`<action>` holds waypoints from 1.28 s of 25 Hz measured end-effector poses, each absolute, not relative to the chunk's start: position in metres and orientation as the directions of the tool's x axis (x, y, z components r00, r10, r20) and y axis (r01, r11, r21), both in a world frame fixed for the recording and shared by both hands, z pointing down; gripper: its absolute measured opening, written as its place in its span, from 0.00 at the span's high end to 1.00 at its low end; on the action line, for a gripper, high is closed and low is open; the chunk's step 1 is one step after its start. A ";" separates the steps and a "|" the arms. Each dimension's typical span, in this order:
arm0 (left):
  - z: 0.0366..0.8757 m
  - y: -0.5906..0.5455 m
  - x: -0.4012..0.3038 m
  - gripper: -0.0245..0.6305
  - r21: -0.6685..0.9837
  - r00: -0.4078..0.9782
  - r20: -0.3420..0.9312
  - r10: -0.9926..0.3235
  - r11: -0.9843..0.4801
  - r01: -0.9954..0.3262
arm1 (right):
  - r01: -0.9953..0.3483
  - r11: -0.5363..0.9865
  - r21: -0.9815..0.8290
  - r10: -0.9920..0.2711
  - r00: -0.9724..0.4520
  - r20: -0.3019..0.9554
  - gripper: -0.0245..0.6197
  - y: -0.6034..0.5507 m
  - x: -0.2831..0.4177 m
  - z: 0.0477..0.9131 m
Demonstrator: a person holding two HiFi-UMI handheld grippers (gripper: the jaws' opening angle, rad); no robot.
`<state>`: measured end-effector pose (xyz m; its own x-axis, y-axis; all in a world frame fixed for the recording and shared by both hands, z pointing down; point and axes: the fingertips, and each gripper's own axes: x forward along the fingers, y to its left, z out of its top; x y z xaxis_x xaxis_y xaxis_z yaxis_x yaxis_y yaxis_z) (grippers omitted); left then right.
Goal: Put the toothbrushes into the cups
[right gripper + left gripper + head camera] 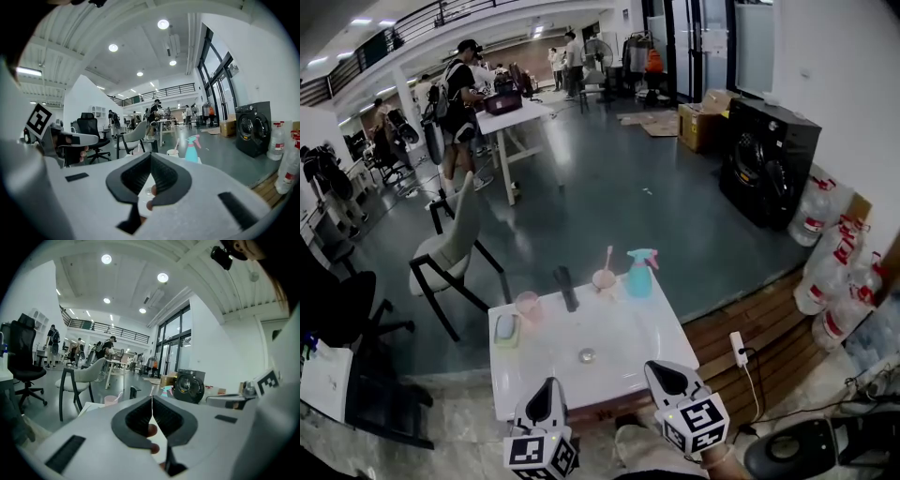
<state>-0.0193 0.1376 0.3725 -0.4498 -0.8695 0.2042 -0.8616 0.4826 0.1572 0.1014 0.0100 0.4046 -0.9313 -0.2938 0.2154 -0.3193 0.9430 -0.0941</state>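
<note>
Left gripper (548, 386) and right gripper (664, 373) hover pinched together, empty, over the basin's (628, 330) near edge. The far-edge cup (604, 278) already holds a toothbrush (608, 256). Task looks nearly finished.

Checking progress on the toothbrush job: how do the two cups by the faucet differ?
The pink cup stands left of the faucet; the paler cup stands right of it, beside the spray bottle. A toothbrush rises clearly from the paler cup; what the pink cup holds is hard to tell. Both stand upright.
</note>
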 end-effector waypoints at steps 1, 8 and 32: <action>0.371 0.140 -0.017 0.95 0.156 -0.450 0.202 -0.870 0.483 -0.862 | -0.317 0.944 -0.092 -0.293 -0.933 0.210 0.96 0.012 0.104 0.403; 0.363 0.153 0.000 0.95 0.155 -0.444 0.196 -0.874 0.475 -0.866 | -0.326 0.942 -0.083 -0.309 -0.936 0.170 0.96 0.023 0.121 0.389; 0.355 0.206 0.045 0.95 0.119 -0.392 0.147 -0.908 0.410 -0.904 | -0.339 0.941 -0.009 -0.333 -0.927 0.175 0.96 0.075 0.167 0.362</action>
<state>0.0449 0.2056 0.3553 -0.3922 -0.9080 0.1473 -0.9043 0.4099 0.1189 0.1667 0.0752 0.3620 -0.9266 -0.3326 0.1753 -0.3394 0.9406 -0.0093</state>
